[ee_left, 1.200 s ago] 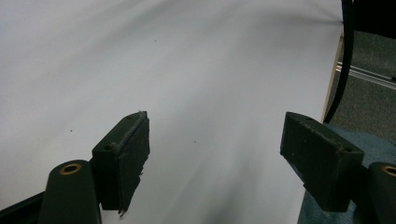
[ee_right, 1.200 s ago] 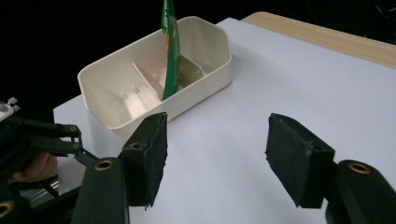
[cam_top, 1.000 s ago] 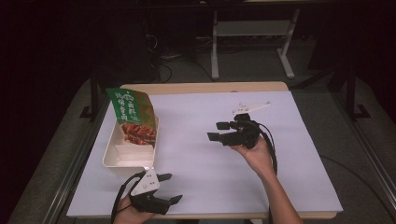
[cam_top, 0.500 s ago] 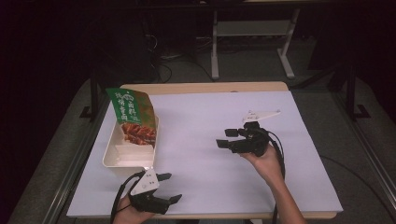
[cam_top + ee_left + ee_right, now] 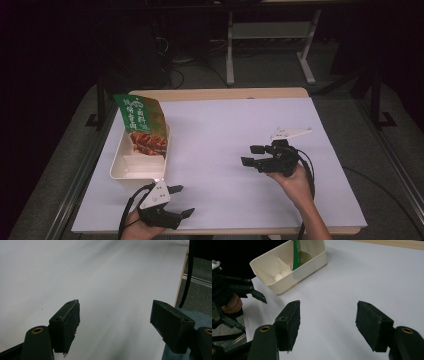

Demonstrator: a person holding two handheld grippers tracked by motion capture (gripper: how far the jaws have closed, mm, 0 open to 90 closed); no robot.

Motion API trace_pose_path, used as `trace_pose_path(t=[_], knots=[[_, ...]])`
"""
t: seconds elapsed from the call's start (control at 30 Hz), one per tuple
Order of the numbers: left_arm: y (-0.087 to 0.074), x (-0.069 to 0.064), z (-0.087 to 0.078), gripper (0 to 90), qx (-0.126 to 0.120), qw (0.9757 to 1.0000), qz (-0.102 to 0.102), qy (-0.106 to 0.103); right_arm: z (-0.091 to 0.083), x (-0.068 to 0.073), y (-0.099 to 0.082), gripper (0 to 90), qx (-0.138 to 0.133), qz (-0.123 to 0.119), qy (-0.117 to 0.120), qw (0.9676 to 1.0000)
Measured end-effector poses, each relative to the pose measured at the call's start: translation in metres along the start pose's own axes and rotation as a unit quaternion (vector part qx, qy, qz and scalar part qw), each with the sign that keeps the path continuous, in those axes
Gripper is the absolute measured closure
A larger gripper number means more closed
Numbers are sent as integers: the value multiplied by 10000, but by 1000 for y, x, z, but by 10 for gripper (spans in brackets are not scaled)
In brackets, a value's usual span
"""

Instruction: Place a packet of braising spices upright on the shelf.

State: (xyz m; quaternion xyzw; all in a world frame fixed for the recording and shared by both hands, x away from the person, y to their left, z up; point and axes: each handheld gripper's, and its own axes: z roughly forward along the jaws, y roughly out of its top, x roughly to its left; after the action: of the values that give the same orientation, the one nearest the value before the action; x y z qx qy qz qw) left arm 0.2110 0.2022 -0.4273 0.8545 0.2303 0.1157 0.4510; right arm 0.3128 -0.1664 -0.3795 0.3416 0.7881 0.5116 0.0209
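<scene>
While the green printed snack pouch (image 5: 141,120) is standing upright in the far end of the cream rectangular plastic tub (image 5: 121,167), both tools are hovering empty over the white paper sheet (image 5: 220,135) that is covering the light wooden bench (image 5: 215,93). The tub is sitting near the bench's left edge, and the pouch, showing a picture of reddish food on its front, is leaning against the tub's far wall with its top rising well above the rim. In the right gripper view the pouch (image 5: 296,252) is showing edge-on as a thin green strip, with a white card divider beside it inside the tub (image 5: 294,272).

The left gripper (image 5: 176,201) is sitting at the near edge of the bench, just in front of the tub's near end, with its jaws spread wide and nothing between them; in the left gripper view its pads (image 5: 68,322) are standing apart over bare paper. The right gripper (image 5: 253,155) is being held well to the right of the tub, around the middle of the sheet, pointing left toward it. Its jaws are also spread, with nothing between them, and its pads (image 5: 288,322) are framing blank paper, with the tub and the left gripper (image 5: 253,291) lying farther off beyond them.
</scene>
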Motion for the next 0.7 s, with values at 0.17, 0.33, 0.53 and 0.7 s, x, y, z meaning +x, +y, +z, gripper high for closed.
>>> trace_pose_path(t=[0.17, 0.33, 0.53, 0.7], knots=[[0, 1, -1, 234, -11, 10000, -17, 18, -5, -1, -9, 349, 29, 41, -12, 10000], [0, 1, -1, 234, -17, 10000, -5, 19, -12, -2, -20, 345, 51, 121, -46, 9999], [0, 1, 0, 234, -11, 10000, -11, 21, -18, -4, -31, 342, 57, 181, -64, 9998], [0, 2, -1, 234, -7, 10000, -9, 24, -23, -5, -40, 336, 58, 230, -77, 9997]])
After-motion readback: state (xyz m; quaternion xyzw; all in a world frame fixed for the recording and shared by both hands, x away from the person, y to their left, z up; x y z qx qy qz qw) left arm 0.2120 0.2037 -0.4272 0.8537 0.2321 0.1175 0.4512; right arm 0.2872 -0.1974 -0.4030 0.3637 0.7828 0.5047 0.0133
